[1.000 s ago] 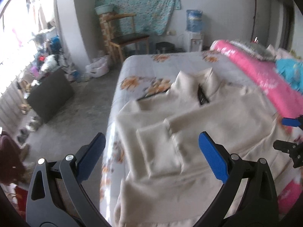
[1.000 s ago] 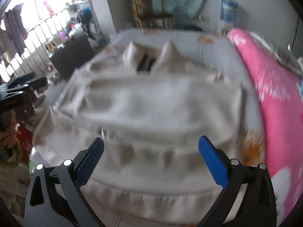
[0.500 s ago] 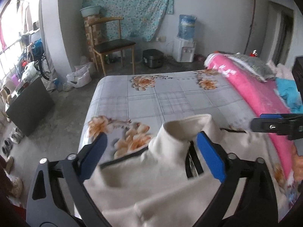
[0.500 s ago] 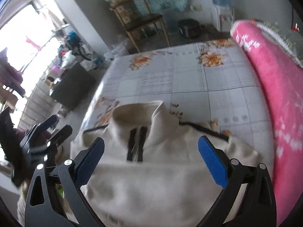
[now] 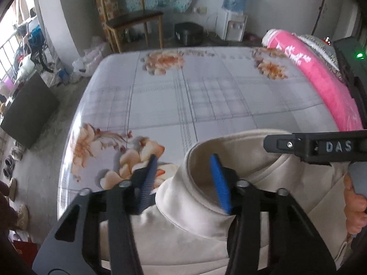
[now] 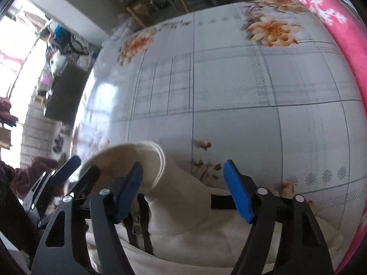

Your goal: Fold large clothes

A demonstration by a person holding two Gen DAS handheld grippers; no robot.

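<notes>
A cream zip-up jacket (image 5: 206,236) lies on the bed, its stand-up collar (image 5: 197,197) towards the far side. My left gripper (image 5: 185,181) is part-closed, its jaws straddling the left collar flap; the right blue pad sits inside the collar. My right gripper (image 6: 183,190) is open around the right collar flap (image 6: 174,197), with the dark zip (image 6: 140,224) to its left. The right gripper's black body (image 5: 316,146) crosses the left wrist view at right. The left gripper (image 6: 66,171) shows at lower left in the right wrist view.
The bed sheet (image 5: 206,96) is grey with orange flowers. A rolled pink blanket (image 5: 321,78) lies along the bed's right side. A wooden chair (image 5: 130,20), a water dispenser (image 5: 234,11) and a dark box (image 5: 27,112) stand on the floor beyond.
Both grippers have moved forward from the hem over the jacket to the collar. Both jaws have narrowed, the left more, and now straddle the collar flaps.
</notes>
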